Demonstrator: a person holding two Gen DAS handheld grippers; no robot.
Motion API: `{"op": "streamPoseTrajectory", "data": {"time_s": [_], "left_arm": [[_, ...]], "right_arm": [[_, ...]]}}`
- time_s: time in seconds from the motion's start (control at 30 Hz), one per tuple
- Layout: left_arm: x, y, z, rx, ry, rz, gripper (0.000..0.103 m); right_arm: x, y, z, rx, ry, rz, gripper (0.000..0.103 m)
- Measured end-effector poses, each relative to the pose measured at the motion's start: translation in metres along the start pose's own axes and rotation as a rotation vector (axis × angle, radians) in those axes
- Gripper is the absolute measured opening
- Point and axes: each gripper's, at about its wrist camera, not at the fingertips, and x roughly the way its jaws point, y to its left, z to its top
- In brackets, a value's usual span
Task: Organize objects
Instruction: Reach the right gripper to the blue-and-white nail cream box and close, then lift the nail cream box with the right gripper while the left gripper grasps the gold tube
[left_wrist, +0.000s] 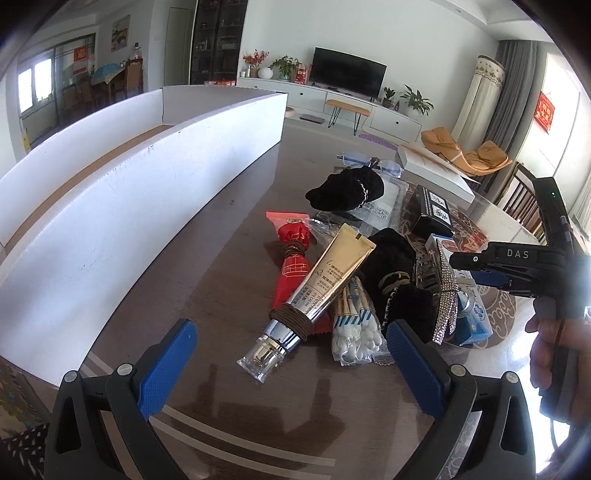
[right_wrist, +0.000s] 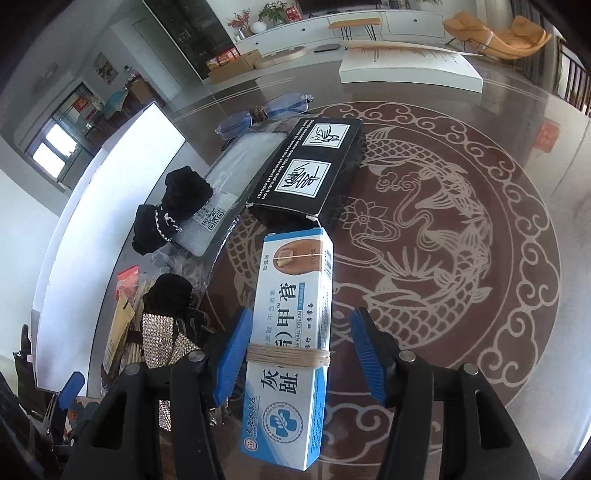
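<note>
Two blue-padded grippers are seen above a dark glass-topped table (right_wrist: 480, 122). The left gripper (left_wrist: 291, 369) is held wide open with nothing between its jaws; just ahead of the gap lies a gold-and-silver cosmetic tube with a clear cap (left_wrist: 314, 295), wound with brown hair ties near its neck. Under the tube a red foil packet (left_wrist: 291, 254) is laid, and toward the right jaw a clear bag of cotton swabs (left_wrist: 354, 325) and a black velvet pouch (left_wrist: 395, 273) are piled. Beyond the left jaw a long white cardboard box (left_wrist: 147, 192) is stood.

The right gripper (right_wrist: 299, 350) is also spread open, its jaws set on either side of a blue-and-white nail cream carton (right_wrist: 291, 332) bound by a tan rubber band; whether the pads touch the carton cannot be told. Straight ahead of the carton, a black rectangular box with white calligraphy panels (right_wrist: 310, 173) is placed.
</note>
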Motion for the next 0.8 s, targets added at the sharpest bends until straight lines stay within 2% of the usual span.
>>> {"op": "streamPoseTrajectory", "data": {"time_s": [0.13,0.47,0.8], "left_arm": [[0.003,0.009,0.001,-0.051,0.010,-0.016,0.103],[0.001,0.003,-0.002,-0.013,0.004,0.005,0.103],[0.002,0.006,0.000,-0.033,0.004,-0.006,0.103]], "right_arm": [[0.004,0.003,0.006,-0.004,0.021,-0.006,0.057],[0.027,0.029,0.009,-0.117,0.044,-0.076,0.061],[0.026,0.035,-0.005,-0.237,0.024,-0.175,0.061]]}}
